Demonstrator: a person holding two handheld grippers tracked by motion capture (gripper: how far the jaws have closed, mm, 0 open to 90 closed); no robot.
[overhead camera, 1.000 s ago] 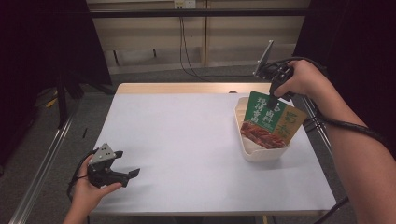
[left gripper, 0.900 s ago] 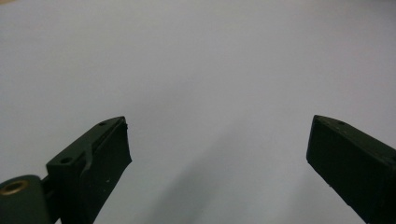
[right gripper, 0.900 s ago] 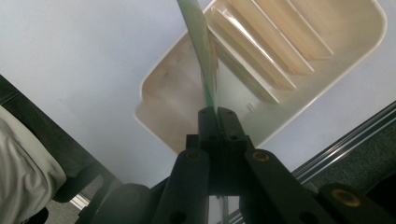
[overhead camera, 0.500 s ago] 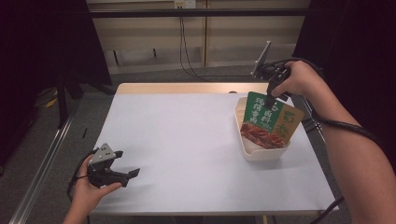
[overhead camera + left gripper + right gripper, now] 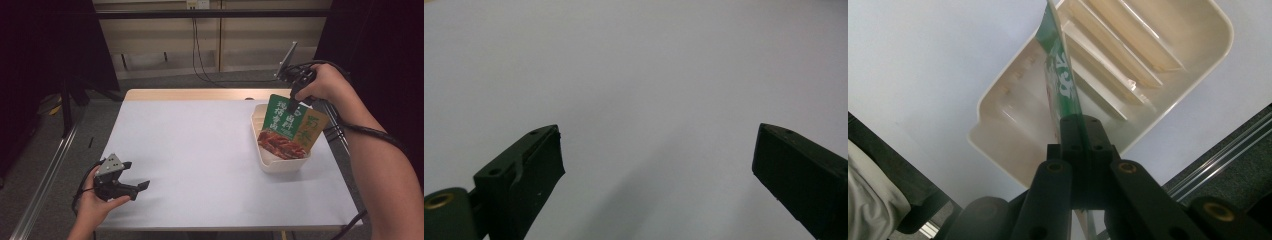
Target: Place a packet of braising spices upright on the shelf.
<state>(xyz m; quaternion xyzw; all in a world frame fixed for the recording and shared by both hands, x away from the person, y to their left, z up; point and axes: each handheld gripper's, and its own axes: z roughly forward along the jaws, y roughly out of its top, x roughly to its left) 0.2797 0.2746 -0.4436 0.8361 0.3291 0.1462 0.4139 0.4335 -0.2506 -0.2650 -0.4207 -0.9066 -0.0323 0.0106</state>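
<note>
The right hand-held gripper [image 5: 291,104] is clamping the green food packet [image 5: 286,127] upright in the cream tray [image 5: 280,164]; the left hand-held gripper [image 5: 136,175] is resting on the bench [image 5: 200,150], jaws apart.

White worktop [image 5: 200,150]; cream ribbed bin [image 5: 280,164] by its right edge; green and orange packet [image 5: 290,127] printed with red-brown food; black grippers.

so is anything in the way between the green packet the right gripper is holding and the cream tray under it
Nothing visible blocks it. The right gripper is shut on the top edge of the green food packet, which hangs upright over the cream plastic divided tray. In the right gripper view the compartment below its lower edge looks open, bounded by thin divider walls.
</note>
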